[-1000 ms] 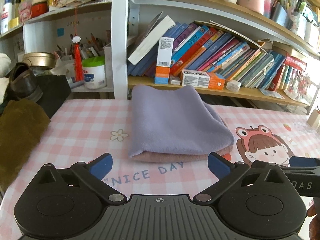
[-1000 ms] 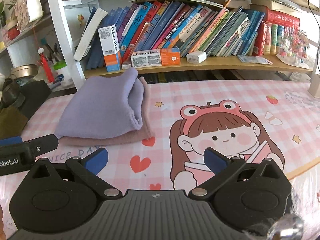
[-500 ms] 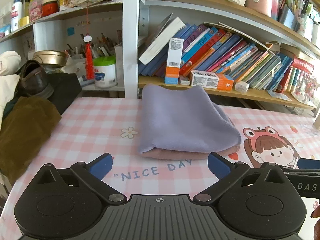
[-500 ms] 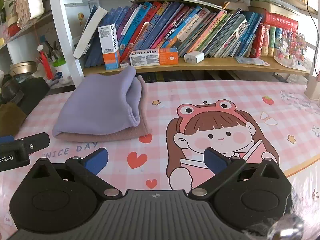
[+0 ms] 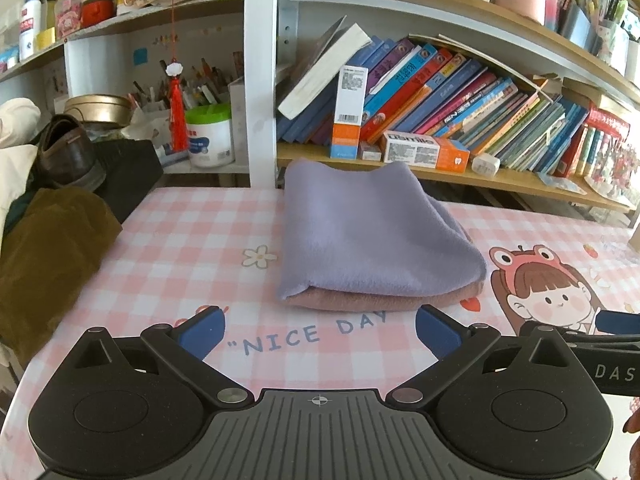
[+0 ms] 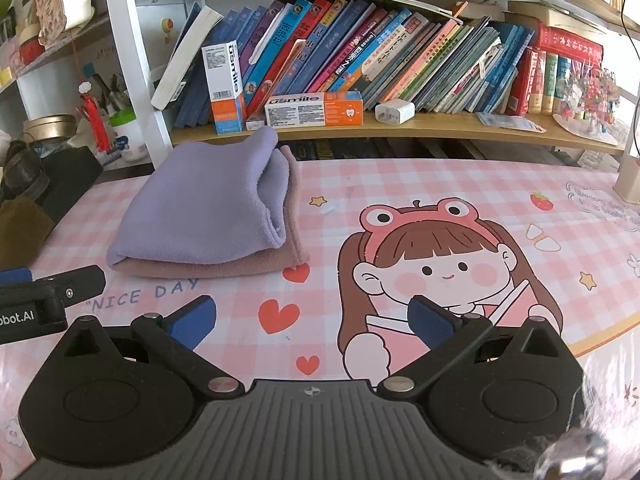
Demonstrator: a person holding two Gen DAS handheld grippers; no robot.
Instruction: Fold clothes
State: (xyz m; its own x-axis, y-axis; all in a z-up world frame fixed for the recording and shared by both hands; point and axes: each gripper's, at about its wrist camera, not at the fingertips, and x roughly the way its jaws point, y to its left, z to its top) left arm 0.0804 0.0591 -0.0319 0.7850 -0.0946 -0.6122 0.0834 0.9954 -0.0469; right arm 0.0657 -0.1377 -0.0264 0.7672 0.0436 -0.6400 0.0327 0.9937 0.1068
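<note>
A folded lilac garment (image 5: 372,236) (image 6: 204,208) lies on top of a folded dusty-pink one (image 5: 360,302) (image 6: 224,266), stacked on the pink checked table mat (image 5: 192,264). My left gripper (image 5: 318,332) hovers open just in front of the stack, nothing between its blue fingertips. My right gripper (image 6: 310,320) is open too, over the cartoon girl print (image 6: 436,264), to the right of the stack. Each gripper's side shows at the edge of the other's view.
A brown garment (image 5: 44,256) hangs over the table's left edge, with a dark shoe (image 5: 64,156) and a black box behind it. Directly behind the stack runs a low shelf of books (image 6: 360,52) and toothpaste boxes (image 6: 314,109). A white shelf post (image 5: 260,72) stands at the back.
Both grippers have drawn back and shifted left, so the stack now sits further right and further off in both views. The clothes have not moved. Both stay open.
</note>
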